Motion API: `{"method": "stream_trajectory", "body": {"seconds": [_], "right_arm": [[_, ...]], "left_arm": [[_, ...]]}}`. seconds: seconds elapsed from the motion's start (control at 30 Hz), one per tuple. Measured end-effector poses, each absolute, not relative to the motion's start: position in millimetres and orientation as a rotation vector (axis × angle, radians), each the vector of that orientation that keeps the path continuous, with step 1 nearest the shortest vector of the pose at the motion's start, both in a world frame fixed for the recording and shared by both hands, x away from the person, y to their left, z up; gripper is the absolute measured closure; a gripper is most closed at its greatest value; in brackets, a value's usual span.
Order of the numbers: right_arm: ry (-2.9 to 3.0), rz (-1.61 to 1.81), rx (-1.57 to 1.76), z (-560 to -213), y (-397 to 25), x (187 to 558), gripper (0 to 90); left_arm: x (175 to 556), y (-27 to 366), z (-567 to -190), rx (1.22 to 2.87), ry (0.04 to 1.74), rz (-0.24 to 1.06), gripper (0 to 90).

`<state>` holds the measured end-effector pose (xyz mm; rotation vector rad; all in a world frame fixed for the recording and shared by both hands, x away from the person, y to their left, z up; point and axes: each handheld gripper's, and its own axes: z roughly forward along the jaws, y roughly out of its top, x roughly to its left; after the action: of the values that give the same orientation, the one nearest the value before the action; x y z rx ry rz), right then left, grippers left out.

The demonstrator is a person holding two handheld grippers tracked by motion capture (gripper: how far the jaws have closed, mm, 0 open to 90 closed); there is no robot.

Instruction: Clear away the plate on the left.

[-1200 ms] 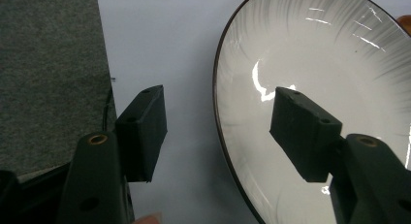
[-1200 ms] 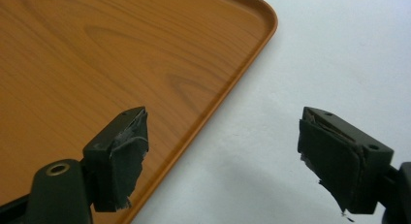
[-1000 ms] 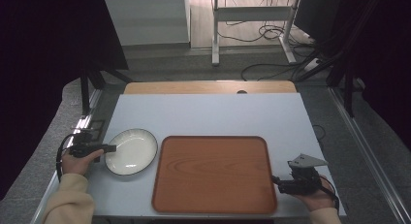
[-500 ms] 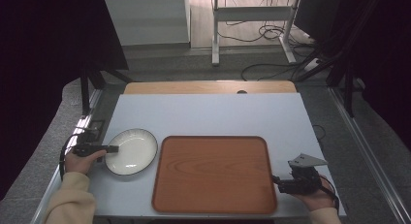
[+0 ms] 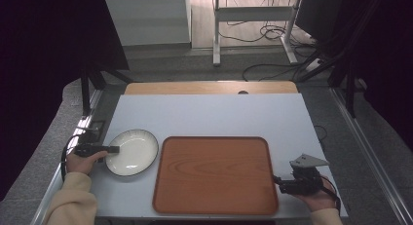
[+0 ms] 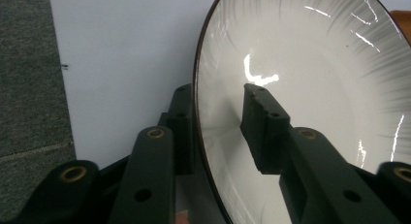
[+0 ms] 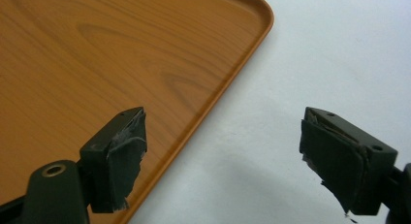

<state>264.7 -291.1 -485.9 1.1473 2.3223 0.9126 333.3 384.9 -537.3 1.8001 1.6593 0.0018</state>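
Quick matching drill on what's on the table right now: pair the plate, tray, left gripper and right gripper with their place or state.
1 plate
2 tray
3 left gripper
4 right gripper

a jaws wide apart, holding nothing
b wood-grain, nothing on it
c white, left of the tray
d jaws straddling the plate's rim

Pairs: 1-c, 2-b, 3-d, 4-a

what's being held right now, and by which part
The left gripper straddles the white plate at its near rim, one jaw inside, one outside; a gap remains, so a firm grip cannot be told. The right gripper holds nothing.
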Motion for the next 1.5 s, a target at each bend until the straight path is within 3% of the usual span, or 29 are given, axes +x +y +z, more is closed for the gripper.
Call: {"method": "stream_trajectory", "body": {"seconds": [0.57,1.5], "right_arm": [[2.316,0.91,1.152,-486.5,-291.7,265.4,17.4],[2.313,0.897,1.155,-487.2,-292.5,265.6,17.2]], "left_arm": [[327.3,385.4,-515.1,1.701,1.613,0.049,82.5],[326.6,384.0,-510.2,1.608,1.614,0.027,82.9]]}}
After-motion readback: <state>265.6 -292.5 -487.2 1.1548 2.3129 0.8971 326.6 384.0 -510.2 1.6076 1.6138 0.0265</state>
